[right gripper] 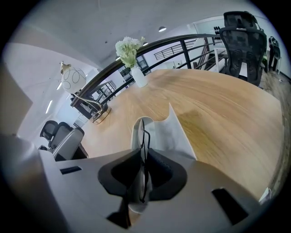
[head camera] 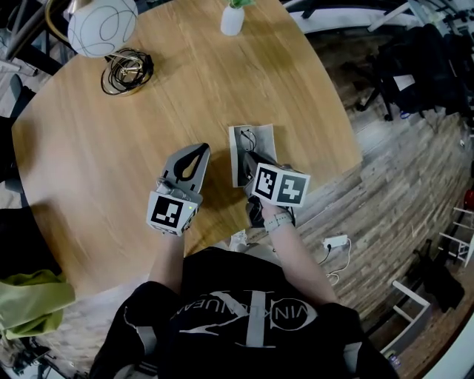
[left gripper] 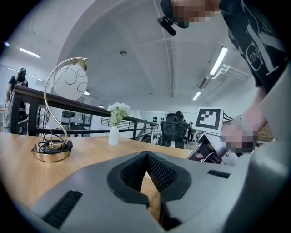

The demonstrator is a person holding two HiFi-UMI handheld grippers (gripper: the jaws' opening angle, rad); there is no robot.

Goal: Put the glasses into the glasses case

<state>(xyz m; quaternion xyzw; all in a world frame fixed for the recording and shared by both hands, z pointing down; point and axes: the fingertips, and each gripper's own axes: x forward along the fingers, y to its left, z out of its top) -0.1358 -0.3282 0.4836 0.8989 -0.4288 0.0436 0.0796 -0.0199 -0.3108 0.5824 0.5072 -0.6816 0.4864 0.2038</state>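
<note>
An open grey glasses case [head camera: 264, 138] lies on the round wooden table [head camera: 111, 148], near its right front edge. The glasses [head camera: 245, 140], thin and black-framed, stand on edge over the case's lining. My right gripper [head camera: 254, 164] points steeply down at the case. In the right gripper view the right gripper [right gripper: 142, 158] is shut on the glasses [right gripper: 144, 136], whose frame and one lens stick out past the tips over the case [right gripper: 172, 133]. My left gripper [head camera: 202, 151] hovers just left of the case, apart from it. Seen close, the left gripper [left gripper: 146, 155] is shut and holds nothing.
A lamp with a white globe [head camera: 102, 26] and a gold base wrapped in cable [head camera: 127, 70] stands at the back left. A white vase [head camera: 232, 18] of flowers stands at the back. The table's edge runs close to the right of the case. A green cloth [head camera: 29, 300] lies below left.
</note>
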